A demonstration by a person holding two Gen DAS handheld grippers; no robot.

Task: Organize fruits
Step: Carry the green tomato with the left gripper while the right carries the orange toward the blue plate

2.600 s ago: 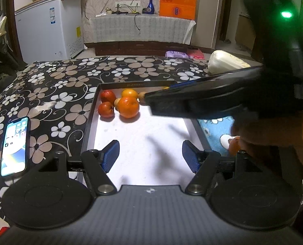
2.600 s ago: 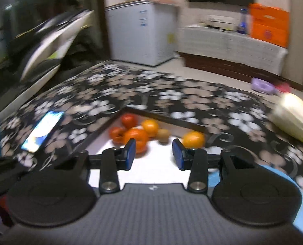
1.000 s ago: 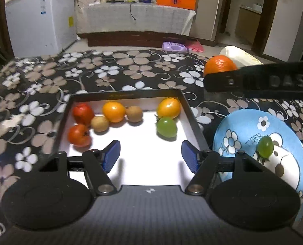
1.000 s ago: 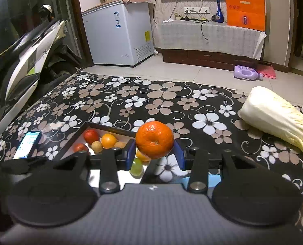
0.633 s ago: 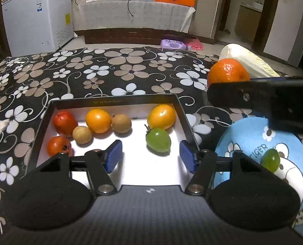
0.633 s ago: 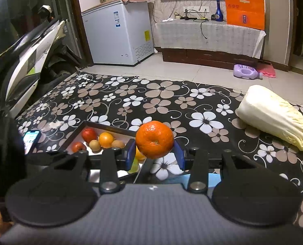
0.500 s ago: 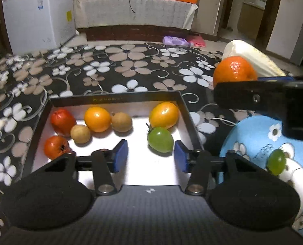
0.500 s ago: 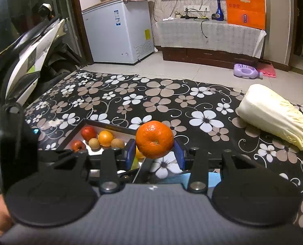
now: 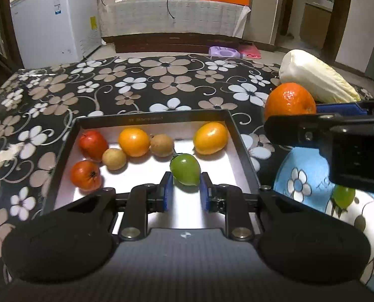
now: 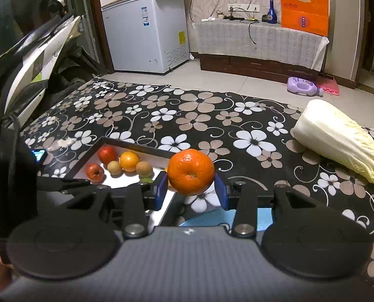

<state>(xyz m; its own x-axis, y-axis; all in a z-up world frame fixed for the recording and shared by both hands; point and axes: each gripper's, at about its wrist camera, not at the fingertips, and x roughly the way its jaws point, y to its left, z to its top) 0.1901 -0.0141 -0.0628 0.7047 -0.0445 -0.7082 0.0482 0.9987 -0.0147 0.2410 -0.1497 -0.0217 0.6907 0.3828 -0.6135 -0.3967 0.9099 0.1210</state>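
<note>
A black-rimmed tray with a white floor holds several fruits: two red tomatoes, an orange fruit, two brown fruits and a yellow-orange one. My left gripper is shut on a green tomato at the tray's near right, both blue pads against its sides. My right gripper is shut on an orange and holds it in the air over the tray's right edge. That orange also shows in the left wrist view.
A blue flowered plate with a small green fruit lies right of the tray. A pale cabbage rests on the flowered tablecloth at the far right. A phone lies left of the tray.
The left gripper's jaws closed from wide apart onto the green tomato as it edged closer. The right gripper kept still with the orange held.
</note>
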